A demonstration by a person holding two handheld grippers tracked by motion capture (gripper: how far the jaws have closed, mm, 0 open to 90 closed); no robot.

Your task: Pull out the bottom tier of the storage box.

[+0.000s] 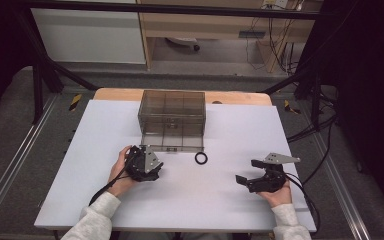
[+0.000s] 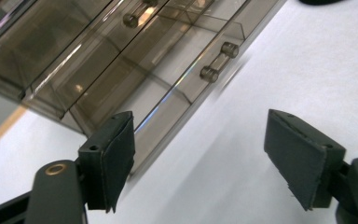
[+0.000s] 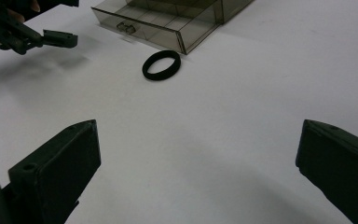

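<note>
Here the pulled-out drawer (image 2: 177, 88) sits just ahead of the left gripper (image 2: 200, 158) — fingers spread wide, empty, like the right gripper (image 3: 198, 177).

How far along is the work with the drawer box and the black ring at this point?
Done: the bottom drawer of the smoky drawer box is pulled out. In hand: nothing; the left claw is open at the drawer's front, and the right claw is open, facing the black ring. Left: the ring lies on the white table beside the drawer, ungrasped; it probably goes inside, then the drawer closes.
</note>
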